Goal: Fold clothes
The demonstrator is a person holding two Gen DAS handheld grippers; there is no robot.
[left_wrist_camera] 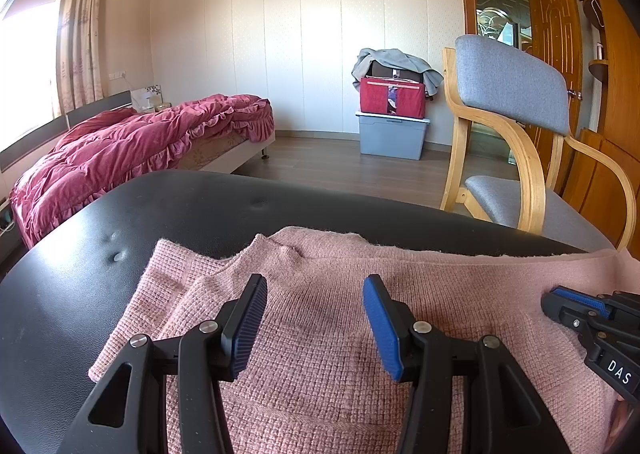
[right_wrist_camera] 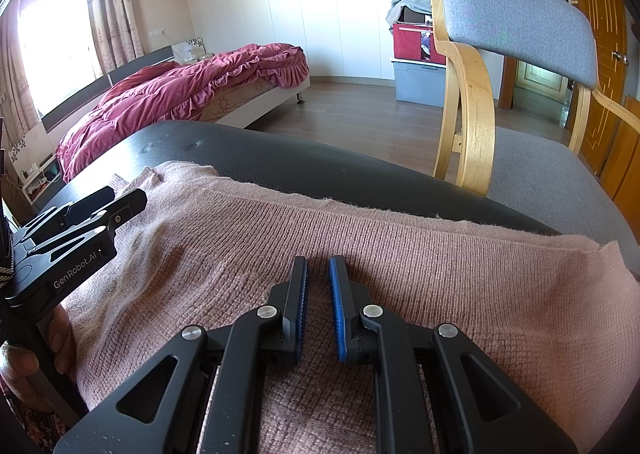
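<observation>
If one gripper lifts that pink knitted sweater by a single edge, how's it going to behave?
The pink sweater will probably hang limp: it already lies in soft folds on the black padded surface. Its chunky, fuzzy knit suggests the pads should grip it without slipping. A one-point lift would likely stretch and drag it, undoing the folded part.

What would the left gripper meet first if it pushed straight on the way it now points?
Most likely the pink knitted sweater itself: the left gripper points down over it with its jaws apart and nothing between them. The black padded surface lies beyond the sweater's far edge. Depth is hard to judge.
</observation>
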